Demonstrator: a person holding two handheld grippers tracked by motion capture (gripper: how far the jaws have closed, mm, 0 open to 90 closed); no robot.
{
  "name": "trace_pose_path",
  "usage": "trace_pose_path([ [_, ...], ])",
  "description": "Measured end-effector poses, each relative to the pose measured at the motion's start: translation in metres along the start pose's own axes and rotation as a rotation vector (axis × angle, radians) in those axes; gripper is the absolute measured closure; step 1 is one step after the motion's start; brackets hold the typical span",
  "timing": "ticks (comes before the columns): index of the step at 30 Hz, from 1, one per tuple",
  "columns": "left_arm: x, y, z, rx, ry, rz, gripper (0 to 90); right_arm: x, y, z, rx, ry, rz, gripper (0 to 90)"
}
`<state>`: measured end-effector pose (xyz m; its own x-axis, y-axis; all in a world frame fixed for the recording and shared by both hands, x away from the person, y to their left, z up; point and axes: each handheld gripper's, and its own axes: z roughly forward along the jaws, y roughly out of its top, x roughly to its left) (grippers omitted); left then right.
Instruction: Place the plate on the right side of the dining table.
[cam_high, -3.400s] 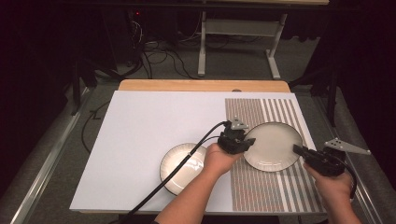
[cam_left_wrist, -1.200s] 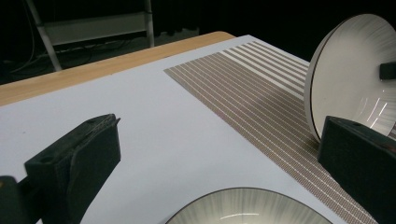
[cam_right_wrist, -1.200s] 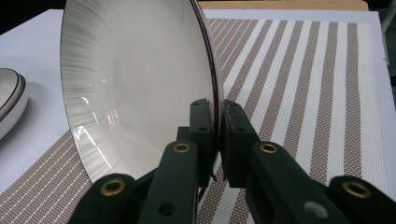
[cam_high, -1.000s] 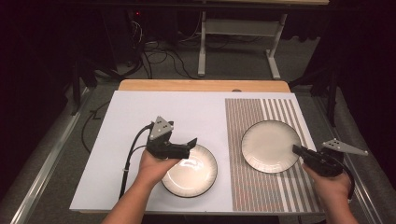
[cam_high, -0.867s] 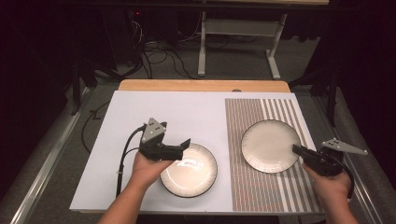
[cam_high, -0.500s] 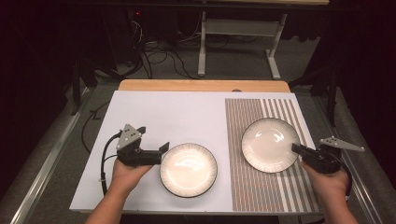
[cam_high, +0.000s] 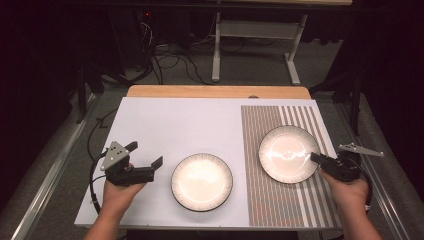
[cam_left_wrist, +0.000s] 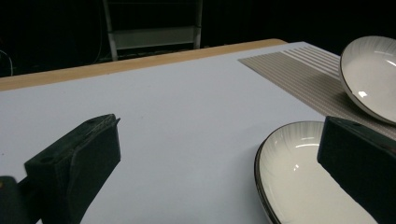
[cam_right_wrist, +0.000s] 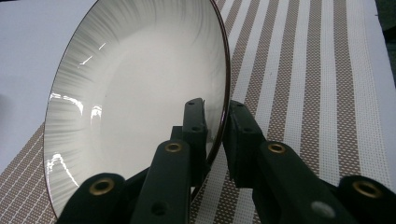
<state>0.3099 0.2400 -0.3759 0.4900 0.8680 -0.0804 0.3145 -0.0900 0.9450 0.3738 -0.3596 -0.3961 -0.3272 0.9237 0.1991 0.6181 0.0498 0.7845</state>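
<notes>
Here, the left gripper (cam_high: 150, 167) hung open and empty over the white table (cam_high: 165, 125), just left of a ribbed plate (cam_high: 202, 181) lying flat in front of the person. The right gripper (cam_high: 316, 158) was clamped on the near rim of a second plate (cam_high: 287, 153) on the striped mat (cam_high: 295, 210). Beyond the far edge, cables (cam_high: 175, 65) and a grey stand (cam_high: 257, 45) sank into darkness, details hard to make out.

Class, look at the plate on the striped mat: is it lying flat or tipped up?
Tipped up. The right tool is shut on the plate at its near rim, and the left gripper view shows it tilted above the striped mat.
</notes>
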Motion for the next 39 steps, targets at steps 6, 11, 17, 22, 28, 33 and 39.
trace_pose_path([
  [6,0.001,-0.002,0.002,0.011,0.011,-0.001,0.0,-0.001,0.001,0.003,0.001,-0.007,0.017,81.3],
  [11,0.000,-0.001,0.005,0.015,0.008,0.000,0.0,-0.002,0.001,0.005,0.010,-0.010,0.038,80.9],
  [17,0.001,-0.002,0.006,0.021,0.008,-0.003,0.0,-0.006,0.001,0.010,0.015,-0.005,0.075,80.6],
  [22,0.002,-0.002,0.006,0.018,0.004,-0.001,0.0,-0.007,0.000,0.013,0.021,-0.013,0.091,80.1],
  [28,0.002,-0.001,0.007,0.015,0.007,0.006,0.0,-0.009,-0.002,0.015,0.035,-0.022,0.116,78.8],
  [33,0.003,-0.002,0.009,0.027,0.012,0.012,0.0,-0.011,-0.004,0.018,0.046,-0.072,0.097,79.3],
  [39,0.003,-0.002,0.008,0.026,0.016,0.015,0.0,-0.011,-0.007,0.020,0.058,-0.101,0.103,78.5],
])
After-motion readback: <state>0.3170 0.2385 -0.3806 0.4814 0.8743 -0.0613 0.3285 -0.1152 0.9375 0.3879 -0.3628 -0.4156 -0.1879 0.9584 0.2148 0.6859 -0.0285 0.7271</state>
